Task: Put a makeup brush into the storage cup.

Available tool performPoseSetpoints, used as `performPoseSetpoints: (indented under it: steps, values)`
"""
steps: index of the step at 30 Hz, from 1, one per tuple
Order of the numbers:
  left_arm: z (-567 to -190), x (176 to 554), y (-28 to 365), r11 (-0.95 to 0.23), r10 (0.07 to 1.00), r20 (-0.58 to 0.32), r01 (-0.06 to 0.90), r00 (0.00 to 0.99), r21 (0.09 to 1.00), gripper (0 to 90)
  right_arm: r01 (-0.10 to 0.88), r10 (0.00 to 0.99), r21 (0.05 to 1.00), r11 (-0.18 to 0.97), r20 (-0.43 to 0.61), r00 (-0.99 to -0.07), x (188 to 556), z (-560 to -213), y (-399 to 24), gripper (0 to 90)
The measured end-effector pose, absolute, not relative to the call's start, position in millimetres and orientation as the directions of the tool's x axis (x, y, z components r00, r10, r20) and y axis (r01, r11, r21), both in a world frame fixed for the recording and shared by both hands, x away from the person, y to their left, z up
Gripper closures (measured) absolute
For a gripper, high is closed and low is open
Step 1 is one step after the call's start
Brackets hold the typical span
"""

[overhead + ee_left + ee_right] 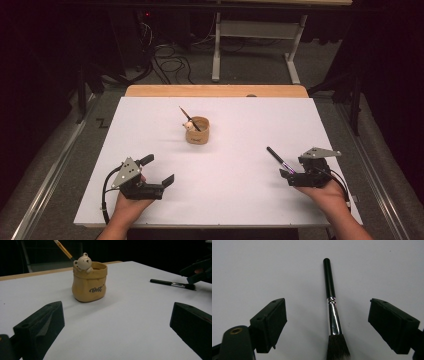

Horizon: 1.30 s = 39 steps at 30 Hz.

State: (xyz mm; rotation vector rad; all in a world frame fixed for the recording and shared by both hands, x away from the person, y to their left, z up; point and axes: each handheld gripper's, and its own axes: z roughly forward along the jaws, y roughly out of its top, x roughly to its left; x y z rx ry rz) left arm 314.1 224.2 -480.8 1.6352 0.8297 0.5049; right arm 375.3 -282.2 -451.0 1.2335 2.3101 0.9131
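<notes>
We are holding the right gripper [328, 322] with jaws apart around the black brush [332, 307], which is lying flat on the white table [150, 130], seemingly untouched. Our left gripper [159, 172] is resting open, facing the bear pot [89, 282].

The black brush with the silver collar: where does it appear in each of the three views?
High view: the black brush lies right of centre on the white sheet, beside the right tongs.
Left gripper view: far right, lying flat.
Right gripper view: centre, between the open tongs, bristles nearest.
Shared landmark: the white sheet.
</notes>
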Motion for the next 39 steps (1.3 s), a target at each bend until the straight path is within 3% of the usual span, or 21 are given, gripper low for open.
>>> performPoseSetpoints:
  steps: [11,20,27,39]
  values:
    - [-477,312,222,-0.078,0.745,-0.098,0.233,0.66,0.969,0.3,0.606,0.816,0.643,0.468,-0.051,-0.575,388,-458,-272,28.7]
    - [-478,312,221,-0.088,0.745,-0.096,0.239,0.66,0.967,0.3,0.617,0.809,0.63,0.472,-0.031,-0.587,398,-460,-276,43.1]
    - [-478,312,222,-0.088,0.745,-0.096,0.239,0.661,0.967,0.3,0.623,0.782,0.598,0.505,-0.011,-0.623,404,-461,-276,59.5]
    - [-478,312,222,-0.084,0.744,-0.098,0.238,0.661,0.968,0.3,0.655,0.779,0.547,0.522,0.008,-0.627,414,-454,-273,63.8]
